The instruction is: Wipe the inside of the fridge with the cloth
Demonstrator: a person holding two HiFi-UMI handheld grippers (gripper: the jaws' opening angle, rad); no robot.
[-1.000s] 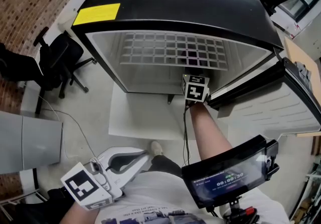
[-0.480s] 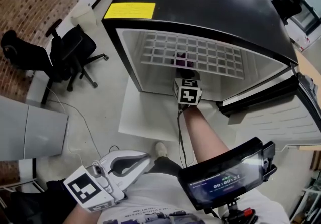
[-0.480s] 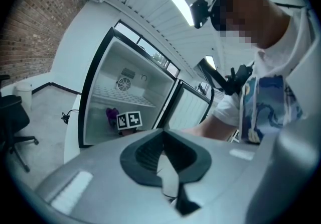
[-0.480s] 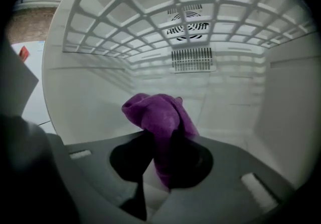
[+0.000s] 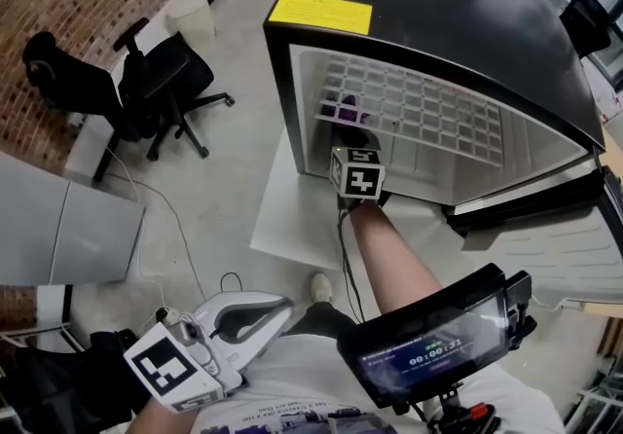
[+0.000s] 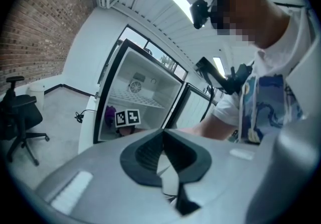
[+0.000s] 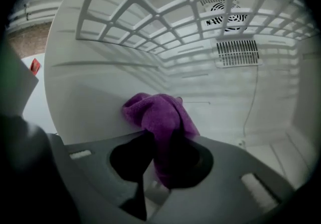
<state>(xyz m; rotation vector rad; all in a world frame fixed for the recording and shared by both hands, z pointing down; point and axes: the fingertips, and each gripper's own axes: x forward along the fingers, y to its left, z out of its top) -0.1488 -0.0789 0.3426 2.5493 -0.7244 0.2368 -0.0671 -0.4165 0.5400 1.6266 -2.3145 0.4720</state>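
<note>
Two grippers are in view. The right gripper (image 7: 168,143) reaches into the open fridge (image 5: 438,14), jaws clamped on a bunched purple cloth (image 7: 158,115). The cloth sits against the left inner wall, below the white grid shelf (image 7: 165,12). The left gripper (image 6: 163,135), jaws together and empty, hangs by the person's body, well apart from the fridge.

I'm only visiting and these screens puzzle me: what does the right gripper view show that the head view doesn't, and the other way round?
Only the right gripper view: how the right gripper clamps the purple cloth, plus the fan and vent on the back wall of the fridge. Only the head view: the left gripper held low, an office chair, the yellow label on the fridge top, a screen at the person's chest. Both: the cloth, the grid shelf, the fridge's white inside.
</note>
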